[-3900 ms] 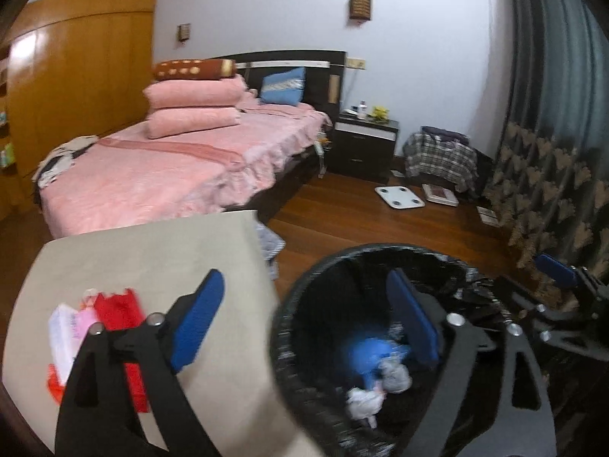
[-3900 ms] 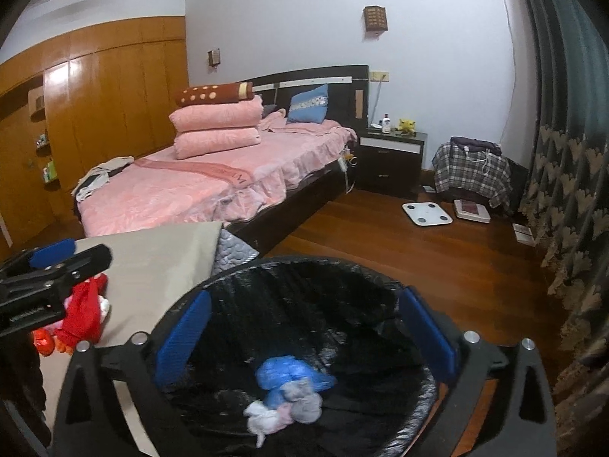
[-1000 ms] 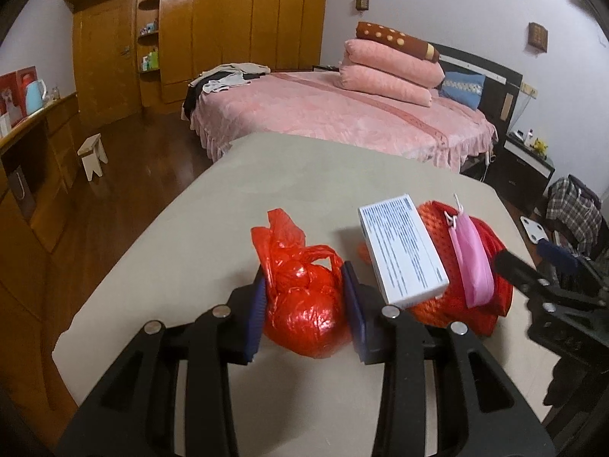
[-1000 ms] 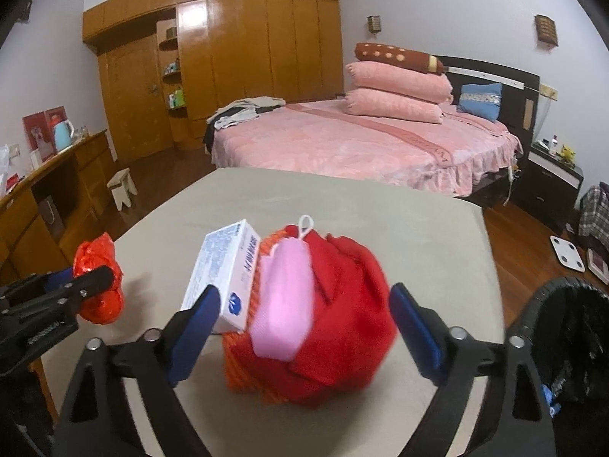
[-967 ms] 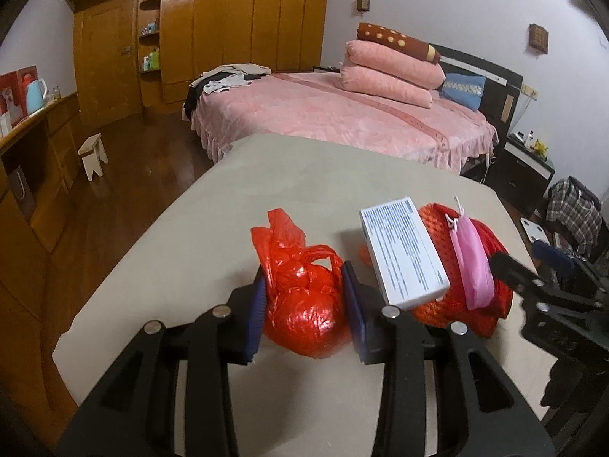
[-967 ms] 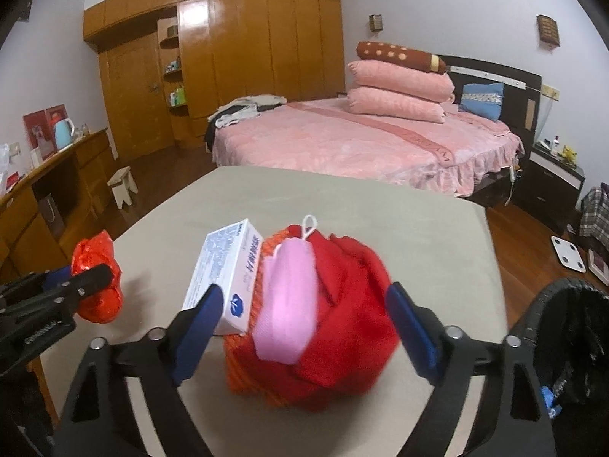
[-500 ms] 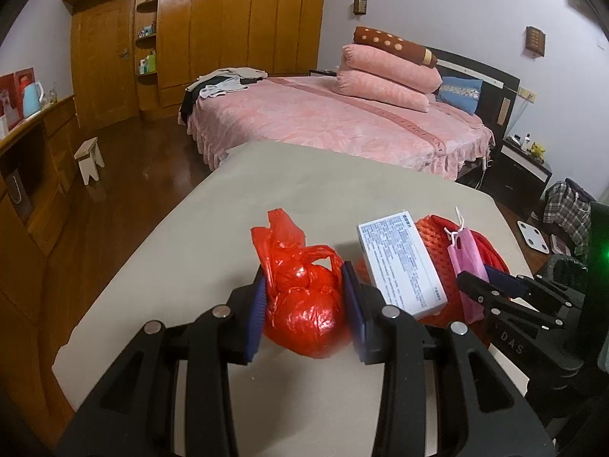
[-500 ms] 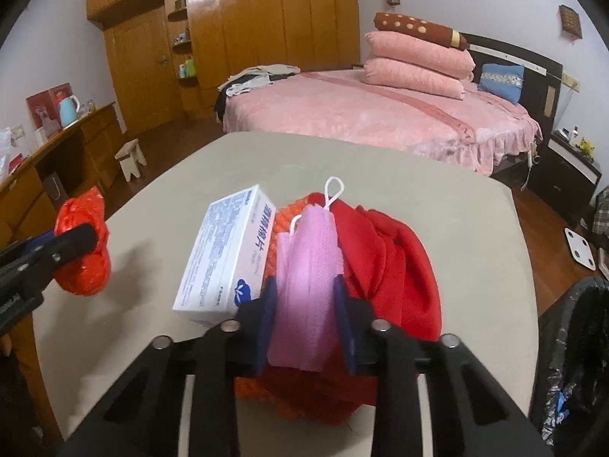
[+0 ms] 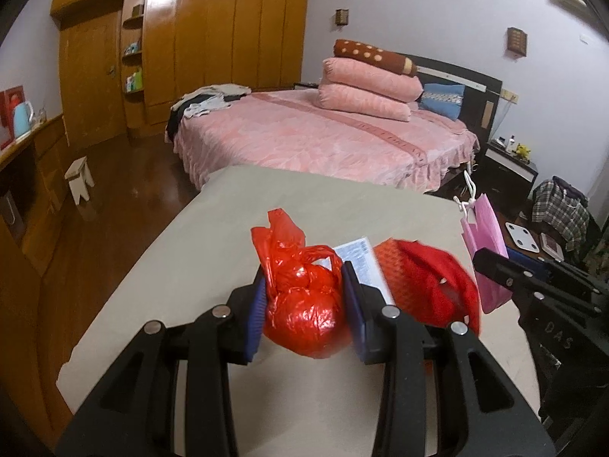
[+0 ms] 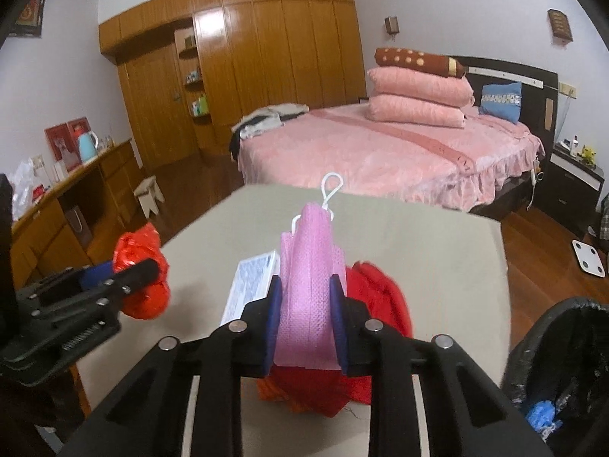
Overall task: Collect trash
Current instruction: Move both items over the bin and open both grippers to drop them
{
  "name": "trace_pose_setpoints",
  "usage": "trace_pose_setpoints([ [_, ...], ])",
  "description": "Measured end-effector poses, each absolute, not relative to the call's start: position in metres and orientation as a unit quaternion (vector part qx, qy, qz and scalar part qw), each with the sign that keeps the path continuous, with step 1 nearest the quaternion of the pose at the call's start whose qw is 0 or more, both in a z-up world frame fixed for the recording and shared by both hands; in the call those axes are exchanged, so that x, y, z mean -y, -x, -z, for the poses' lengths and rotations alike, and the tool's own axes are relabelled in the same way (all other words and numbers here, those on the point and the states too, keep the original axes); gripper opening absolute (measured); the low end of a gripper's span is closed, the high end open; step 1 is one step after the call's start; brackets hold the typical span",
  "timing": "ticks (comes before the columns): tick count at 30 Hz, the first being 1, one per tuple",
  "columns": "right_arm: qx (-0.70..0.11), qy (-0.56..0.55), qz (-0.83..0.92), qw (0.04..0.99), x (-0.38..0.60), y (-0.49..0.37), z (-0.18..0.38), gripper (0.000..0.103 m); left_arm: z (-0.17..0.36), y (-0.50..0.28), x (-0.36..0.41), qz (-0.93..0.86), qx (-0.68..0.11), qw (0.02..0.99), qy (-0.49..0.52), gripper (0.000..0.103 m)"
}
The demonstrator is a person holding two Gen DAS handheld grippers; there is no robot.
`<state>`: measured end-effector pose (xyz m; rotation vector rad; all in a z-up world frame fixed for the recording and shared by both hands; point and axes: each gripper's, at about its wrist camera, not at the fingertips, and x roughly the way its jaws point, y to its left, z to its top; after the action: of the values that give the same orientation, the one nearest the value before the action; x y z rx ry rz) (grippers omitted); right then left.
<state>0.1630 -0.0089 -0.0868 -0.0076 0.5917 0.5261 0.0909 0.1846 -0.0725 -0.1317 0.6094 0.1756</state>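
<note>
My left gripper (image 9: 304,314) is shut on a knotted red plastic bag (image 9: 304,304), held just above the beige table (image 9: 266,205). My right gripper (image 10: 306,316) is shut on a pink face mask (image 10: 310,266) with white ear loops, lifted off the pile. In the left wrist view the pink mask (image 9: 485,243) hangs from the right gripper at the right edge. A white printed box (image 9: 363,262) and a red and orange mesh bundle (image 9: 426,282) lie on the table behind the bag. The black-lined trash bin (image 10: 563,365) stands at the table's right side with blue and white scraps inside.
A pink bed (image 9: 323,141) with stacked pillows fills the room beyond the table. Wooden wardrobes (image 9: 190,49) line the back wall, a small stool (image 9: 80,179) stands on the floor at left. A white scale (image 10: 588,257) lies on the wood floor at right.
The right gripper's jaws closed from wide open onto the pink mask and lifted it off the red bundle. The left gripper rose slightly with the red bag.
</note>
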Motion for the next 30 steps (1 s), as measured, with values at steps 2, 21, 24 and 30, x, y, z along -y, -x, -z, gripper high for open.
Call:
trace_pose_setpoints([
  [2, -0.279, 0.0, -0.255, 0.926, 0.016, -0.16, 0.078, 0.025, 0.065, -0.092, -0.177, -0.079, -0.295, 0.95, 0.063, 0.036],
  [21, -0.226, -0.032, -0.189, 0.955, 0.127, -0.138, 0.037, 0.025, 0.029, -0.106, -0.079, 0.012, -0.268, 0.963, 0.036, 0.036],
  [24, -0.221, -0.034, -0.174, 0.959, 0.145, -0.134, 0.035, 0.025, 0.027, -0.108, -0.058, 0.031, -0.264, 0.963, 0.03, 0.036],
  [30, -0.215, -0.044, -0.135, 0.966, 0.19, -0.126, 0.031, 0.025, 0.025, -0.112, -0.011, 0.073, -0.258, 0.963, 0.019, 0.036],
])
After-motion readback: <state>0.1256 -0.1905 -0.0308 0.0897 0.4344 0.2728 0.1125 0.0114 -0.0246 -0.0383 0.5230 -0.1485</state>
